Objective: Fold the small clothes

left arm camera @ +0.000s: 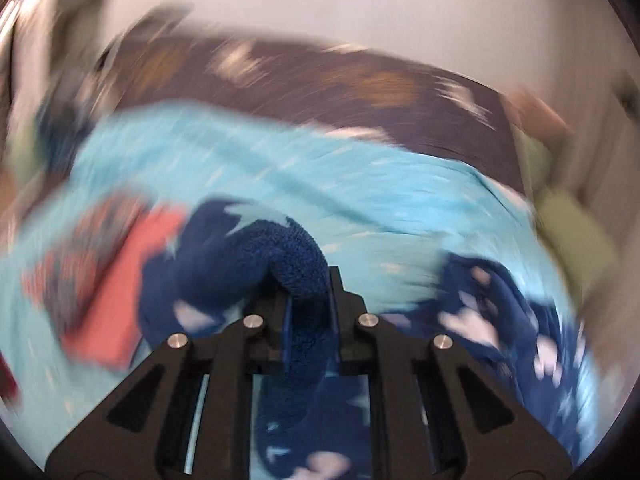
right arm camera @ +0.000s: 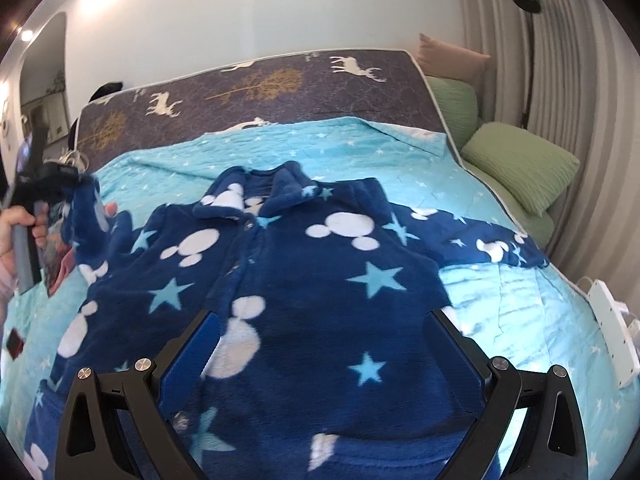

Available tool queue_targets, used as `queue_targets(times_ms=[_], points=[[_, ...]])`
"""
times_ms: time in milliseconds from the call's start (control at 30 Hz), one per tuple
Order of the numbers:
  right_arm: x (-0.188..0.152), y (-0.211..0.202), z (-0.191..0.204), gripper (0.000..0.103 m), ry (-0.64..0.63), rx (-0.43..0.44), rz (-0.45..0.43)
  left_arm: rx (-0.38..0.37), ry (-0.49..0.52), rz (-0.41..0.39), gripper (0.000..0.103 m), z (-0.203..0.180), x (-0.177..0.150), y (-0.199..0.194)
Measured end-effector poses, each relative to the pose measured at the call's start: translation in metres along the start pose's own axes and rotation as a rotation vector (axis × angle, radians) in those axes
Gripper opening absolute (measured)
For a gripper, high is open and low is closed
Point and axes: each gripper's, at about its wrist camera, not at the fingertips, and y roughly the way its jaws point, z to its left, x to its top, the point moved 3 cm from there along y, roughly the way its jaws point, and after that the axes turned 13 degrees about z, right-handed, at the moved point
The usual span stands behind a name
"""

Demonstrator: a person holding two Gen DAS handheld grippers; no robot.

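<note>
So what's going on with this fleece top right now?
The navy fleece top lies spread, front up, on the light blue bedspread. The left tongs are shut on its sleeve, lifted at the garment's edge; that view is motion-blurred. The right tongs hang open over the lower body, gripping nothing.

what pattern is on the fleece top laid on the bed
Navy fleece pyjama top with white mouse-head shapes and light blue stars; clearest in the right wrist view.

pyjama top (right arm camera: 304,280): navy, white mouse-heads (pale-blue stars) | blanket (right arm camera: 500,312): turquoise
</note>
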Motion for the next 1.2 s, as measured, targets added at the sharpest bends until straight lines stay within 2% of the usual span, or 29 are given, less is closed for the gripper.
queue_targets(times_ms=[100,167,200,267,367,467,533,600,667,800,900,967,1033,1100,1200], points=[[0.0,-0.002,-0.016,0.103,0.048,-0.011,-0.006,0.059,0.403,-0.077,0.019,-0.113,-0.026,-0.017],[-0.001,-0.004,-0.025,0.103,0.079,-0.016,-0.002,0.078,0.637,-0.075,0.027,-0.171,-0.061,-0.011],[-0.002,-0.006,-0.033,0.103,0.107,-0.014,0.001,0.09,0.748,-0.069,0.035,-0.196,-0.084,-0.006],[-0.004,-0.01,-0.044,0.103,0.138,-0.009,0.007,0.114,0.864,-0.08,0.042,-0.219,-0.117,-0.003],[-0.008,-0.017,-0.063,0.103,0.164,-0.023,0.006,0.107,0.97,-0.089,0.05,-0.231,-0.148,-0.012],[-0.01,-0.017,-0.077,0.103,0.172,-0.061,0.012,0.085,0.959,-0.075,0.058,-0.219,-0.16,-0.032],[-0.008,-0.015,-0.082,0.103,0.18,-0.049,0.024,0.099,0.909,-0.083,0.069,-0.195,-0.159,-0.043],[-0.004,-0.011,-0.082,0.103,0.175,-0.024,0.037,0.163,0.853,-0.1,0.073,-0.17,-0.155,-0.047],[0.004,-0.003,-0.074,0.103,0.145,0.006,0.053,0.241,0.779,-0.069,0.074,-0.14,-0.149,-0.041],[0.034,0.018,-0.031,0.103,0.008,0.029,0.081,0.286,0.581,0.057,0.074,-0.09,-0.137,-0.011],[0.066,0.046,0.028,0.103,-0.154,0.058,0.096,0.33,0.526,0.113,0.074,-0.067,-0.136,0.011],[0.082,0.068,0.054,0.103,-0.194,0.062,0.121,0.347,0.507,0.131,0.074,-0.062,-0.137,0.021],[0.1,0.099,0.084,0.103,-0.219,0.047,0.162,0.377,0.472,0.157,0.076,-0.056,-0.136,0.029],[0.111,0.125,0.107,0.103,-0.241,0.019,0.196,0.36,0.415,0.181,0.076,-0.048,-0.135,0.033],[0.117,0.165,0.136,0.103,-0.267,-0.092,0.262,0.351,0.38,0.181,0.076,-0.047,-0.133,0.03]])
